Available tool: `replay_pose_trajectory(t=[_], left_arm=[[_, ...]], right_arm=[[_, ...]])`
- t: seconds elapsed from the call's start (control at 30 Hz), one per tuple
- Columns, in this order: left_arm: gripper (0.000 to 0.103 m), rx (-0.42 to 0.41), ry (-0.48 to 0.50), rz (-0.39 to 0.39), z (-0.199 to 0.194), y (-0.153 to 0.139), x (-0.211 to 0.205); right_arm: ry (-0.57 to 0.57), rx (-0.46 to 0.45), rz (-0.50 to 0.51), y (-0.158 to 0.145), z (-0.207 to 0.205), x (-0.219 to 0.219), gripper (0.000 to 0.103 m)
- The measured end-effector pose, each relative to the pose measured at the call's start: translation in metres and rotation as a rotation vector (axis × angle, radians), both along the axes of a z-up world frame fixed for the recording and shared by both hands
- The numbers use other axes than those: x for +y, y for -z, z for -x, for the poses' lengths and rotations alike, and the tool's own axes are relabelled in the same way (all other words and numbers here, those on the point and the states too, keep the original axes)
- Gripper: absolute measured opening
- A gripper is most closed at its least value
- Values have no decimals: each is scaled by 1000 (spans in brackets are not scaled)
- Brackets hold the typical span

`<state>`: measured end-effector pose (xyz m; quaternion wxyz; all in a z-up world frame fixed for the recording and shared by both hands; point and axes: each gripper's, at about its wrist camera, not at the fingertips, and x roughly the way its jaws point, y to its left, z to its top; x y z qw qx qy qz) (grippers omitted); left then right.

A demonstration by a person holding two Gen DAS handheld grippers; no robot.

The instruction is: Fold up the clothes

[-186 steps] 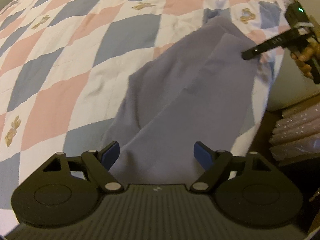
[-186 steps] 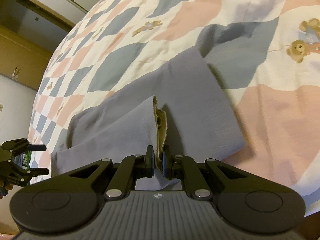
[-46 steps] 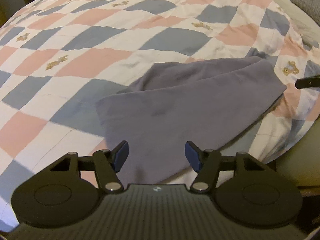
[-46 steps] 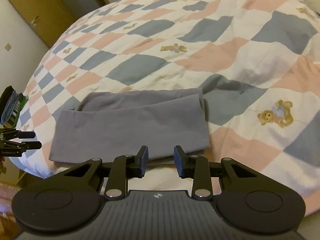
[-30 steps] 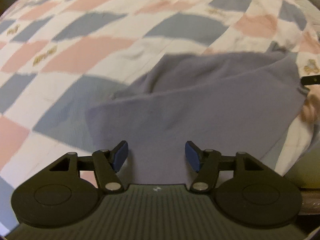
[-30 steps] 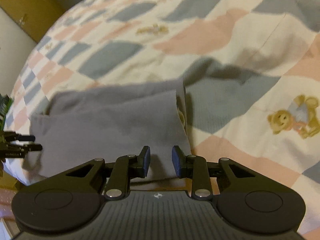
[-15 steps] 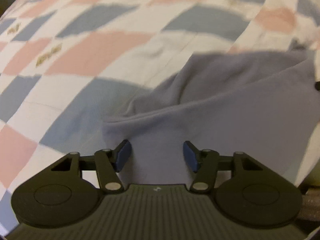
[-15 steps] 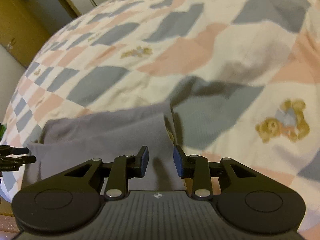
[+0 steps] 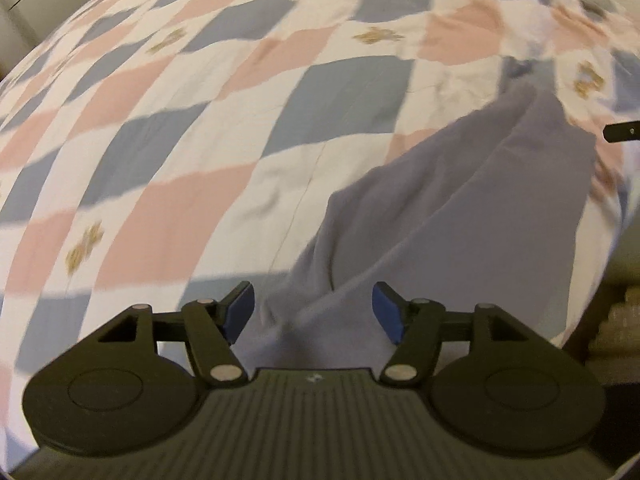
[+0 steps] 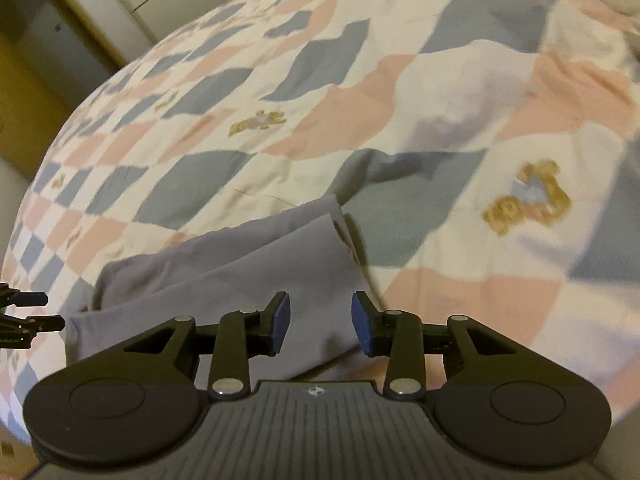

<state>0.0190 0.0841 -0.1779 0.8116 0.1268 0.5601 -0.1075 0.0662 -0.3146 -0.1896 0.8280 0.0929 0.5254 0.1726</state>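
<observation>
A grey-purple garment (image 9: 460, 216) lies folded lengthwise in a long strip near the edge of the bed; it also shows in the right wrist view (image 10: 240, 264). My left gripper (image 9: 313, 312) is open, its blue pads on either side of the garment's near end, holding nothing. My right gripper (image 10: 319, 326) is open over the other end, near the folded corner, holding nothing. A finger of the right gripper (image 9: 622, 133) shows at the right edge of the left view. The left gripper's fingers (image 10: 28, 312) show at the left edge of the right view.
The bed is covered by a checked quilt (image 9: 200, 128) in pink, blue and white with small bear prints (image 10: 528, 200). The bed edge drops off right of the garment (image 9: 624, 256). Wooden cupboards (image 10: 36, 64) stand beyond the bed.
Both grippers have moved in close to the garment's two ends. The left view has swung so the strip runs away to the upper right. The right gripper has opened wider.
</observation>
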Motion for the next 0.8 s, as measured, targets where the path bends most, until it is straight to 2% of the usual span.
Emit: replay_pose_trajectory(t=[0.2, 0.33, 0.4, 0.57, 0.8], left_arm=[[62, 31, 233, 50, -23, 17, 24], [62, 52, 434, 45, -16, 22, 36], [63, 50, 525, 40, -8, 22, 42], [64, 65, 638, 23, 6, 26, 52], [66, 72, 771, 0, 21, 35, 52]], right_arm=[[204, -49, 71, -15, 68, 33, 38], [336, -61, 147, -25, 133, 93, 41], [393, -24, 134, -23, 168, 132, 44], [417, 66, 73, -9, 233, 220, 44], [364, 82, 60, 5, 264, 299, 45]])
